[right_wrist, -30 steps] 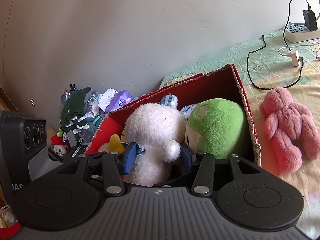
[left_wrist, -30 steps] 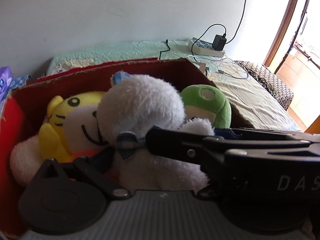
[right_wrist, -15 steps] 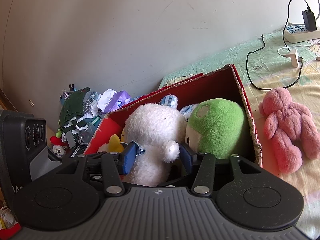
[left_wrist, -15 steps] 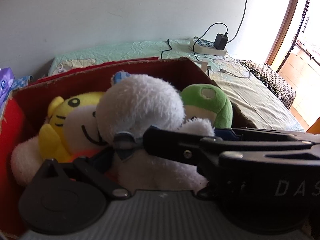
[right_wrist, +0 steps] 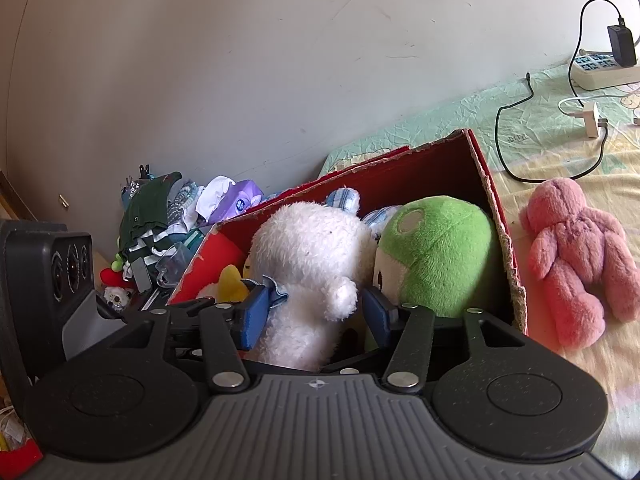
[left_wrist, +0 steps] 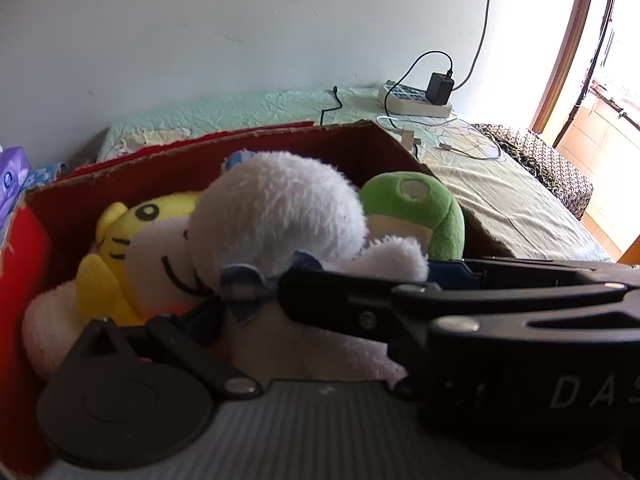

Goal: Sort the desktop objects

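Observation:
A white plush toy (left_wrist: 280,208) (right_wrist: 312,248) sits upright in a red cardboard box (right_wrist: 424,172), between a yellow tiger plush (left_wrist: 132,232) and a green plush (right_wrist: 444,248). My right gripper (right_wrist: 316,316) is open astride the white toy's body; its left blue pad touches the fur and its right pad stands apart. My left gripper (left_wrist: 320,320) is spread wide low behind the same toy. Only its left finger shows, as the right gripper crosses in front of the other one. A pink plush (right_wrist: 576,256) lies on the bed to the right of the box.
A power strip (right_wrist: 600,68) with a charger and loose cables lies at the back right of the bed. Left of the box are piled clothes (right_wrist: 160,208) and a purple tissue pack (right_wrist: 236,200). A wall runs close behind.
The right gripper's jaws have spread a trifle wider around the white plush. Both grippers and the toys otherwise hold their places.

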`<action>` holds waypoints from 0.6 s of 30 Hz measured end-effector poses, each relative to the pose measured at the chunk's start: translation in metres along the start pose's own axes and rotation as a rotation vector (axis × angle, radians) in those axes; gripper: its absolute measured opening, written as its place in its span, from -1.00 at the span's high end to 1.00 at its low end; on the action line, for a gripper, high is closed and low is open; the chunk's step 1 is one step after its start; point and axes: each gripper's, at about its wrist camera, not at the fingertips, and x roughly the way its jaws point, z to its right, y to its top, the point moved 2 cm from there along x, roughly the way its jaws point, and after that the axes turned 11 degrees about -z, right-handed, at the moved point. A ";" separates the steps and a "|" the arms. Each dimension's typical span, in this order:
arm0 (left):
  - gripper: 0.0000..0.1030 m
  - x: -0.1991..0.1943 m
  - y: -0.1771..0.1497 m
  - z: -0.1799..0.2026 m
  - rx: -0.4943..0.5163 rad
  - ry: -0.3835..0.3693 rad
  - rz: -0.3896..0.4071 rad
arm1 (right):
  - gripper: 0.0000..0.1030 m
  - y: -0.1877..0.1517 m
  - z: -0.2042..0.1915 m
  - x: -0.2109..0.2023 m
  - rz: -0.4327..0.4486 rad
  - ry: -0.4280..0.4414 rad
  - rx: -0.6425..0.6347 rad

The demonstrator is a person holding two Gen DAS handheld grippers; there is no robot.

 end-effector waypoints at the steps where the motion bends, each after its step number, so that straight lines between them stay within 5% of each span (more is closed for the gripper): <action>1: -0.99 0.000 0.000 0.000 -0.001 0.000 0.002 | -0.07 0.000 0.000 0.000 0.001 0.000 -0.001; 18: -0.99 -0.006 0.001 0.009 -0.026 0.069 -0.059 | -0.22 0.001 -0.004 -0.007 -0.036 0.006 0.059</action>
